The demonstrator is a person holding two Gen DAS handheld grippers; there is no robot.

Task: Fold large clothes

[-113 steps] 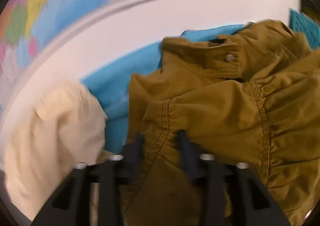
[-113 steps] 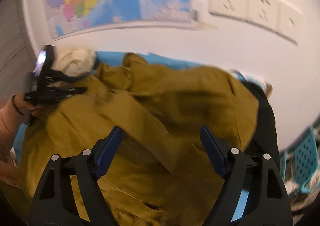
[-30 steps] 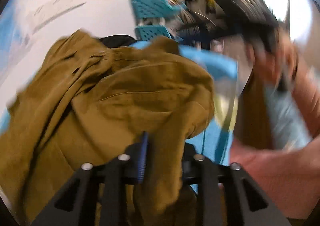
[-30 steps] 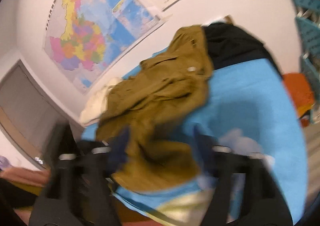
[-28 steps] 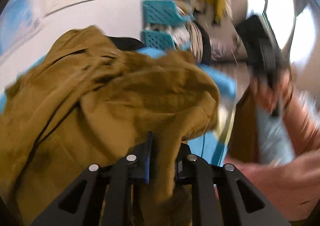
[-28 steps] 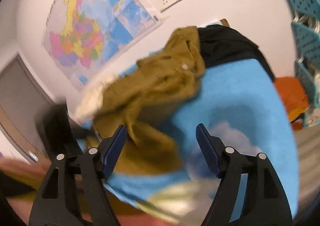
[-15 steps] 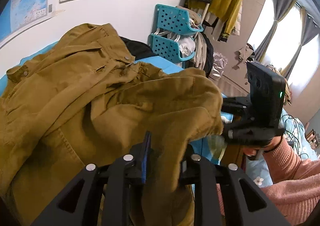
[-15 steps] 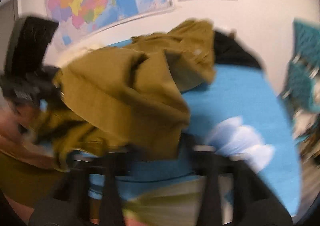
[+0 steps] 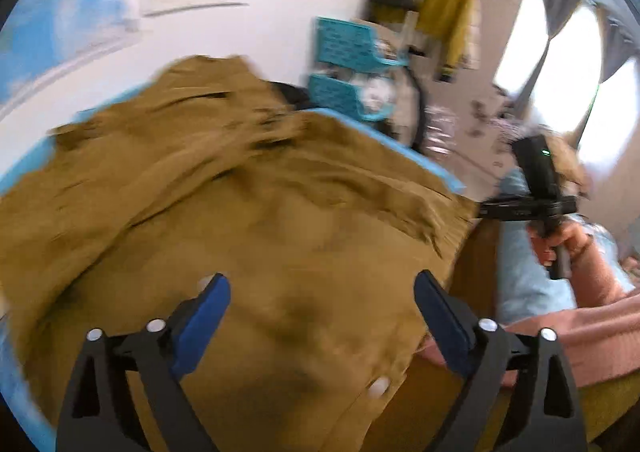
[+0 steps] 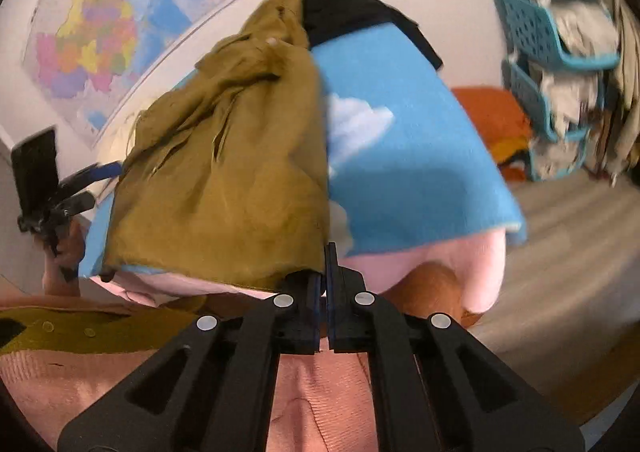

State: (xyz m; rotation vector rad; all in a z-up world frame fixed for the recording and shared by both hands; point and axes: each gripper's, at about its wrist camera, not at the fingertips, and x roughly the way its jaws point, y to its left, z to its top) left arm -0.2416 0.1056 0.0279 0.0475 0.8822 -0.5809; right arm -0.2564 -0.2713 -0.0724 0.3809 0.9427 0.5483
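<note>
A large mustard-brown jacket (image 10: pixel 224 155) lies crumpled on a blue cloud-print table cover (image 10: pixel 400 139). In the left wrist view the jacket (image 9: pixel 256 211) fills the middle. My left gripper (image 9: pixel 320 308) is open above the jacket's near part, holding nothing. My right gripper (image 10: pixel 325 268) is shut on the jacket's near right corner at the table's front edge. The right gripper also shows in the left wrist view (image 9: pixel 532 195), at the jacket's right edge. The left gripper shows in the right wrist view (image 10: pixel 76 187), at the jacket's left side.
A black garment (image 10: pixel 352 15) lies at the table's far end by the wall. Teal baskets (image 10: pixel 552 27) of clothes stand to the right, with an orange item (image 10: pixel 488 115) on the floor. A map (image 10: pixel 120 19) and sockets hang on the wall.
My left gripper has opened and let go of the jacket fold. My right gripper has closed on the jacket's corner and pulled it to the front edge.
</note>
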